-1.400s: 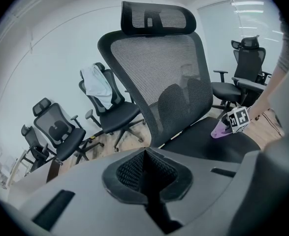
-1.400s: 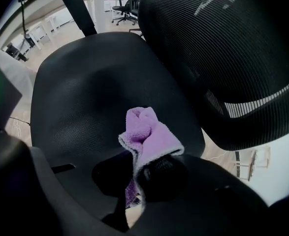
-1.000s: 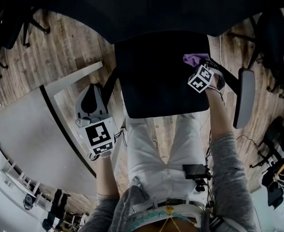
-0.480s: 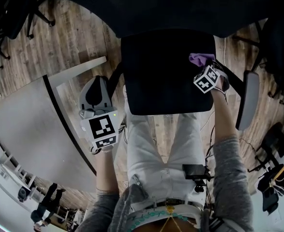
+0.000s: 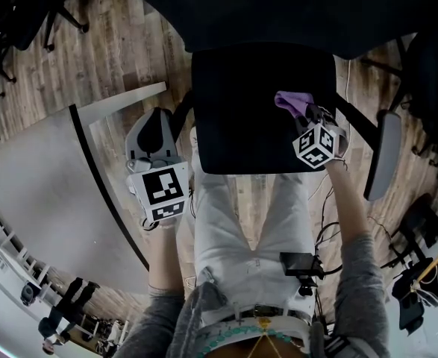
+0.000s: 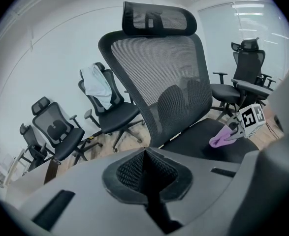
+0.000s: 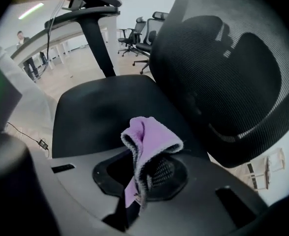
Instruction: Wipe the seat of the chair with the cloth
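- Right gripper (image 5: 307, 116) has drawn back toward the front of the seat (image 5: 241, 118); its jaws pinch the purple cloth (image 7: 151, 140) by a folded edge.
- Cloth sits over the seat's right side. Judged soft, light and floppy; best held at the bunched fold.
- Left gripper (image 5: 153, 136): jaws pressed together, empty, left of the seat.

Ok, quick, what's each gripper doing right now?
Left gripper: closed, empty.
Right gripper: closed on the small purple fabric cloth, over the black chair seat.

Black office chairs (image 6: 55, 132) stand along the white wall (image 6: 46, 58); one has a pale garment (image 6: 97, 85) draped over its back. Another chair (image 6: 245, 67) sits off to the right. Thin cables (image 5: 324, 234) trail across the wooden plank floor (image 5: 129, 58).
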`<state>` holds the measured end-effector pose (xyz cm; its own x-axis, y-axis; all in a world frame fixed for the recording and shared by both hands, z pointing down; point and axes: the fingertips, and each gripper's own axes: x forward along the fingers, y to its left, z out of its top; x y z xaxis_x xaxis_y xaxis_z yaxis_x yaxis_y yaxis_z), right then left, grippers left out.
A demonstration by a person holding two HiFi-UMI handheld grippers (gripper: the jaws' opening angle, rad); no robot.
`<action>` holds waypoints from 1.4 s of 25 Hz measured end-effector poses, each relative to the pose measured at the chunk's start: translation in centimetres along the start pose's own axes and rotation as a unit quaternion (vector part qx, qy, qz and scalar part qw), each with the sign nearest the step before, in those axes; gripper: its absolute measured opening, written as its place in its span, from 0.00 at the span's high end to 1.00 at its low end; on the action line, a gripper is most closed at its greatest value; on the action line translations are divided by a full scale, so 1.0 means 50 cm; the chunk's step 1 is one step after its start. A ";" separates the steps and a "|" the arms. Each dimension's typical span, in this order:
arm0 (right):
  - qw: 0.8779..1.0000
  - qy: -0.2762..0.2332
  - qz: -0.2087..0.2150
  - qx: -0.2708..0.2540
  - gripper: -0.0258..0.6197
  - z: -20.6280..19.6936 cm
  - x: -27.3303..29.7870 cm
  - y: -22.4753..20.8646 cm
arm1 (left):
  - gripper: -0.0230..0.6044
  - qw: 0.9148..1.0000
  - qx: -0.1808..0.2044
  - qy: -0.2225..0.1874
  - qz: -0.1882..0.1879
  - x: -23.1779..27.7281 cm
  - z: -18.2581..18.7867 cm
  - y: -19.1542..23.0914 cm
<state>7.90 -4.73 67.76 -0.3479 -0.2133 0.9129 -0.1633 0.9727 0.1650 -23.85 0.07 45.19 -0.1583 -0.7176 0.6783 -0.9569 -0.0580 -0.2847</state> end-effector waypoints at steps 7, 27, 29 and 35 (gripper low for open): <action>0.993 -0.093 0.061 -0.046 0.89 0.195 0.018 0.138 | 0.96 1.000 -0.003 0.000 -0.002 0.004 0.002 -0.004; 0.984 -0.036 0.127 -0.119 0.89 0.336 0.181 0.359 | 0.96 1.000 -0.010 0.001 -0.010 0.001 0.000 0.001; 0.984 -0.034 0.120 -0.126 0.89 0.337 0.182 0.359 | 0.96 1.000 -0.006 -0.001 -0.010 0.002 0.002 0.001; 0.985 -0.035 0.109 -0.132 0.89 0.331 0.183 0.361 | 0.96 1.000 -0.008 -0.003 -0.011 0.002 0.003 -0.001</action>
<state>-13.49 9.36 72.91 -0.4127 0.0068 0.9109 0.1654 0.9839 0.0675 -23.81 -0.10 45.19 -0.1362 -0.7199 0.6806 -0.9638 -0.0626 -0.2591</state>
